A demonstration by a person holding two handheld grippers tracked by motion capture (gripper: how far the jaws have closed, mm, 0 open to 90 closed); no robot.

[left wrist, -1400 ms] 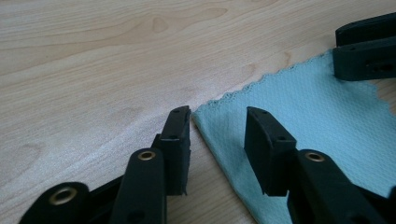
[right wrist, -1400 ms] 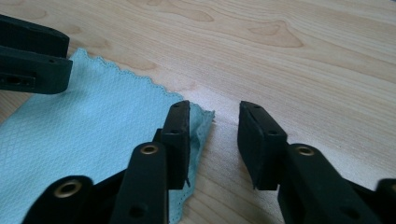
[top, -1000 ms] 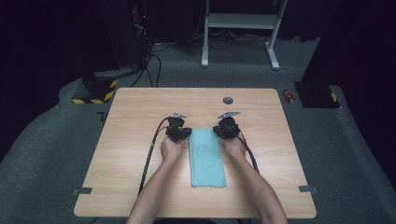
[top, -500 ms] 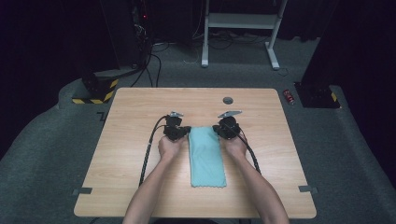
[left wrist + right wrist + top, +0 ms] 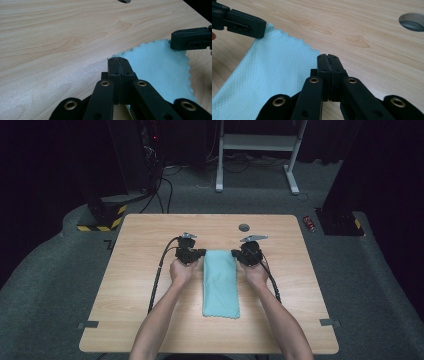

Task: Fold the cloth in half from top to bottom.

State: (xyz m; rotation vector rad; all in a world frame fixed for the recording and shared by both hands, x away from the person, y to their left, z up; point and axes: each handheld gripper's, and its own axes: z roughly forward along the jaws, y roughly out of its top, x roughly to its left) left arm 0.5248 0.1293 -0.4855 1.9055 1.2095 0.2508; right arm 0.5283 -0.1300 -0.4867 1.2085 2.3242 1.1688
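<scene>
- The light blue cloth [image 5: 220,282] lies folded into a long strip near the middle of the wooden table [image 5: 150,320], with its far end between the two grippers.
- The left gripper [image 5: 199,254] has its jaws pressed together on the far left corner of the cloth; in the left gripper view the scalloped edge [image 5: 130,51] meets the closed tips.
- The right gripper [image 5: 235,254] is closed in the same way on the far right corner.
- It seems both corners are lifted a little from the wood, but the high view is too small to be sure.
- A round hole [image 5: 244,227] sits in the table beyond the grippers.
- No brand, label or writing can be read on the cloth or the grippers.
</scene>
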